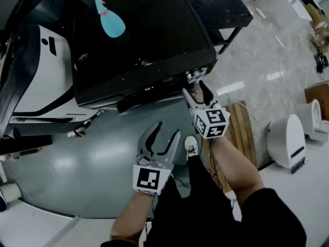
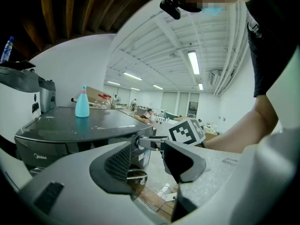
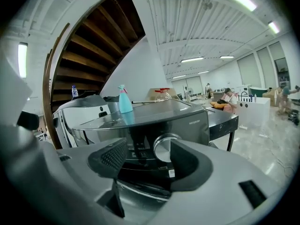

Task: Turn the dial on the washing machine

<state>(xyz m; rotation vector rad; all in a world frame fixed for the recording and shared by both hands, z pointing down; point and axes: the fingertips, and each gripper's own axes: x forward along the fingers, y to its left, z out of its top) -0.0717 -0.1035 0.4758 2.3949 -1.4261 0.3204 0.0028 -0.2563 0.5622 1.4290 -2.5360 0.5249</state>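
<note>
The washing machine (image 1: 144,40) is a boxy, dark grey cabinet with a flat, glossy top that mirrors the ceiling. It stands on a smooth grey floor (image 1: 77,169). Its front carries a shiny black control panel (image 3: 140,146) above a curved chrome door rim (image 3: 140,191).

The dial (image 3: 161,150) is a round knob of brushed silver metal, set at the right end of that panel near the machine's front right corner. Its axis lies level and points straight out of the front, toward the right gripper (image 3: 149,157).

That gripper's jaws stand wide apart with ribbed black pads. The dial shows in the gap between them, partly behind the right-hand jaw, and neither pad touches it.

The left gripper (image 1: 167,130) hangs lower, away from the machine. Its jaws are also wide apart, with nothing between them.

A smooth turquoise plastic bottle (image 1: 109,19) with a tapered neck stands upright on the top.
</note>
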